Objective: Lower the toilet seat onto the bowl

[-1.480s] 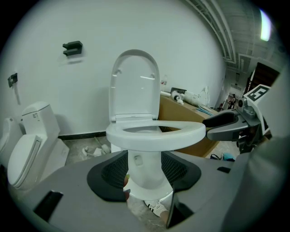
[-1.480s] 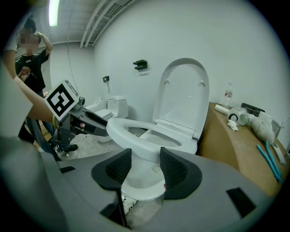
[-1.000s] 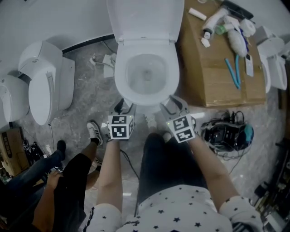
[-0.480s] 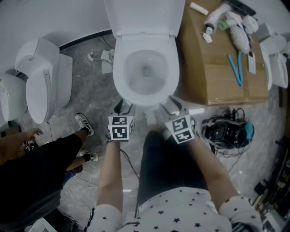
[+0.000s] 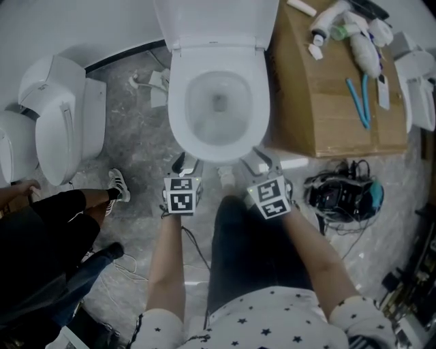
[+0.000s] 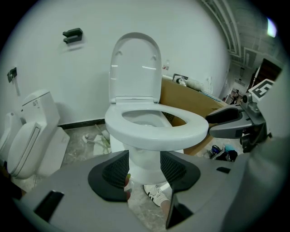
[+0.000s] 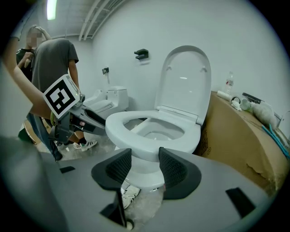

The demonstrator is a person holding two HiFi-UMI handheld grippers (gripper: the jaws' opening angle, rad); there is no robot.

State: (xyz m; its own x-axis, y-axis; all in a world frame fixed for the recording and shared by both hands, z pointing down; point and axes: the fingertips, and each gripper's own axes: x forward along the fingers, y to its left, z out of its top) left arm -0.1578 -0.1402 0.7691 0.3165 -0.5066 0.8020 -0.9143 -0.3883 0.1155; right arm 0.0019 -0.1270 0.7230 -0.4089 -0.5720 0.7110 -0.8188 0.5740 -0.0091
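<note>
The white toilet stands ahead with its seat ring (image 5: 178, 116) lying flat on the bowl and its lid (image 5: 214, 20) upright against the wall. In the gripper views the seat (image 6: 154, 131) (image 7: 136, 138) is level and the lid (image 6: 136, 63) (image 7: 186, 81) stands behind it. My left gripper (image 5: 185, 163) hangs just short of the bowl's front left, open and empty. At the front right, my right gripper (image 5: 262, 160) is open too, with nothing between its pads (image 7: 121, 166). Neither touches the toilet.
A cardboard box (image 5: 327, 88) with bottles and tools on top stands close on the right of the bowl. Spare toilets (image 5: 61, 123) stand at left. A tangle of cables and a device (image 5: 340, 198) lies on the floor at right. A bystander (image 5: 41, 232) stands at lower left.
The bystander at left has shifted position, legs and shoes moving. Both grippers have stayed almost still in front of the bowl; the seat and lid have not moved.
</note>
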